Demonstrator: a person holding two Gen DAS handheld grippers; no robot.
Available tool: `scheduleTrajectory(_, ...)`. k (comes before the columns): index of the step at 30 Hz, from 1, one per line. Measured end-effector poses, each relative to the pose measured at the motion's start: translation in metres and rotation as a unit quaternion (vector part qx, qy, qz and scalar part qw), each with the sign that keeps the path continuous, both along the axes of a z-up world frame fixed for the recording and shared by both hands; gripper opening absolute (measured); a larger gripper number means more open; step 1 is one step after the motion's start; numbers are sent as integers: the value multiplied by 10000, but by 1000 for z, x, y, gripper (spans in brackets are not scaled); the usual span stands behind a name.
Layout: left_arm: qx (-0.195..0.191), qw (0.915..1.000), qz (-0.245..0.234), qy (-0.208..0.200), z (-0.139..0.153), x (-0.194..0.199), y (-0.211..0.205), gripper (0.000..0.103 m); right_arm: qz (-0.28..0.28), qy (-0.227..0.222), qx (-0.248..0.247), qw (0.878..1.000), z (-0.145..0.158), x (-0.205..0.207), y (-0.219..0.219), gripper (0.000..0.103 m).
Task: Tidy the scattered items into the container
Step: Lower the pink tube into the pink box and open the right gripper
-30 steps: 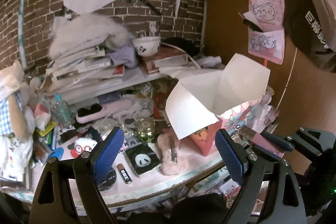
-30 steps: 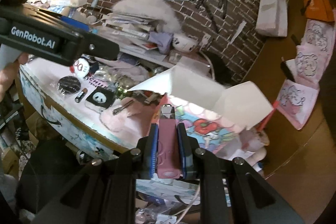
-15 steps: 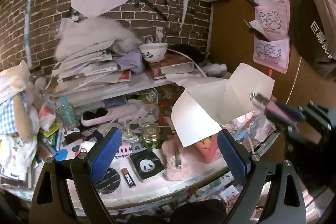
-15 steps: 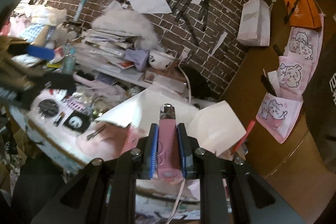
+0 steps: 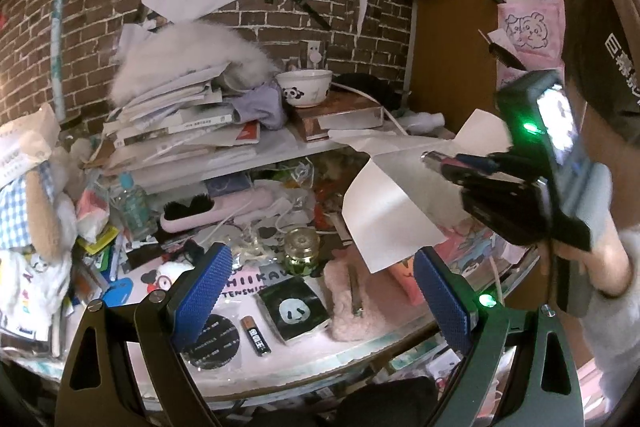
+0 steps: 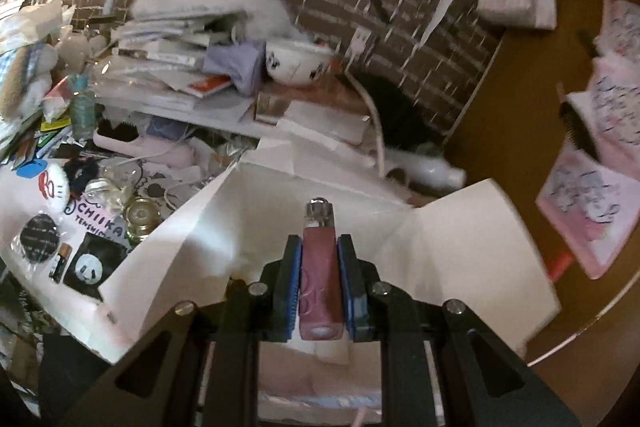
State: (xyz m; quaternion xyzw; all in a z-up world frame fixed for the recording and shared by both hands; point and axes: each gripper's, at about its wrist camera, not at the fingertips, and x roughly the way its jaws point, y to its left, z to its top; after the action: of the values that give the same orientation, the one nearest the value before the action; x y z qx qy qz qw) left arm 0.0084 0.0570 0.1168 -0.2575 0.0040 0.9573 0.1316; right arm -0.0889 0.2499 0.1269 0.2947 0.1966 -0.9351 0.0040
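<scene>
— What is held by the right hand-held gripper (image 6: 319,291)?

— A slim pink tube with a silver cap (image 6: 320,267) is pinched between its blue pads (image 6: 294,287). The tube is held above the open white flaps of the pink cartoon-printed box (image 6: 256,227), with the cap pointed toward the inside.

— And the left hand-held gripper (image 5: 320,297)?

— Its jaws are spread wide and nothing is held between them. It is kept above the near edge of the cluttered pink surface (image 5: 304,351).

— Which things are seen on that surface?

— A small battery with a copper-coloured top (image 5: 256,336) is laid between a round black badge (image 5: 214,343) and a square black packet with a panda face (image 5: 293,308). A fluffy pink pouch (image 5: 352,303) is placed just beside the box, and a small green glass jar with a gold lid (image 5: 301,251) stands behind the packet.
</scene>
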Motion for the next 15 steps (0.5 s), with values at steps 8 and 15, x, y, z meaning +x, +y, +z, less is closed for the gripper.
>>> scheduleTrajectory(8,-18,10000,28,-42,-5,-3,-3,91,-60,-1185,-381,9922,-28,-48,1,15)
scheduleTrajectory(15,16,10000,40,-67,-7,-5,-6,91,-200,-1949,-544,9791,-39,-69,7,15)
